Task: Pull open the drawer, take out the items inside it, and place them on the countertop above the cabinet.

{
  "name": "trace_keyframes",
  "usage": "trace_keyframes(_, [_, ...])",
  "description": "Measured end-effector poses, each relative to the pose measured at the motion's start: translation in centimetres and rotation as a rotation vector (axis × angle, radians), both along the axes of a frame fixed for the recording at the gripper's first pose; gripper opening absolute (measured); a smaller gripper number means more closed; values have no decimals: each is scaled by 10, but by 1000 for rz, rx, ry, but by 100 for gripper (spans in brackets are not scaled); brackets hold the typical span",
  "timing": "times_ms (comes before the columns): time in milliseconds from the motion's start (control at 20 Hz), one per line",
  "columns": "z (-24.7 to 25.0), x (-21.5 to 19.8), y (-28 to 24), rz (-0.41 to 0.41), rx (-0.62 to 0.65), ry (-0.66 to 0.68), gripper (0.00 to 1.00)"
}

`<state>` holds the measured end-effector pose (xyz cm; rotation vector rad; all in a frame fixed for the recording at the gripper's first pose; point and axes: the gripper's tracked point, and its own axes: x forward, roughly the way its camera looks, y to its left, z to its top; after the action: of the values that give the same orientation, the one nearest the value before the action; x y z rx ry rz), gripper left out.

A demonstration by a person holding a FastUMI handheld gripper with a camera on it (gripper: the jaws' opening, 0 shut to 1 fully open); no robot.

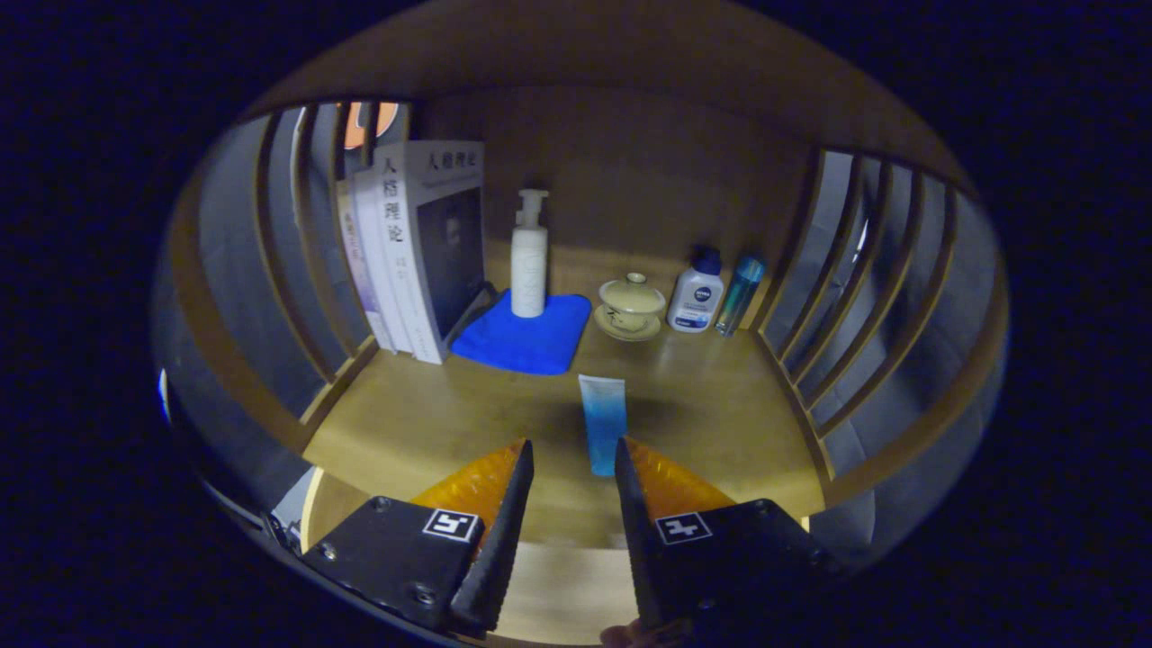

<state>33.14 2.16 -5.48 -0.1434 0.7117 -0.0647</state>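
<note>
A blue-and-white tube [603, 423] lies flat on the wooden countertop [432, 423], pointing away from me. My gripper [573, 450] stands open just short of it. The tube's near end sits by the right fingertip [623, 454], and nothing is pressed between the fingers. Below the fingers a pale wooden edge [558, 585] shows, which may be the drawer's front.
At the back stand upright books [418, 247], a white pump bottle [529, 256] on a blue cloth [526, 335], a lidded tea cup on a saucer [631, 306], a white lotion bottle [697, 295] and a slim teal bottle [740, 292]. Slatted wooden sides [837, 297] close in both flanks.
</note>
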Motion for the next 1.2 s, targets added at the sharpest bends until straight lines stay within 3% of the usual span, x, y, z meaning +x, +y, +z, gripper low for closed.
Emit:
trace_keyframes(50, [3,-11,2,8,0,-3,58])
trace_keyframes(250, [17,-54,8,40,48,-34,79])
trace_keyframes(650, [49,-143,17,104,50,-186,82])
trace_keyframes(700, [50,-155,19,113,52,-203,86])
trace_keyframes(750, [49,-164,21,120,55,-216,97])
trace_keyframes(800, [48,-172,22,120,58,-230,99])
trace_keyframes(1200, [34,-214,33,176,56,-396,100])
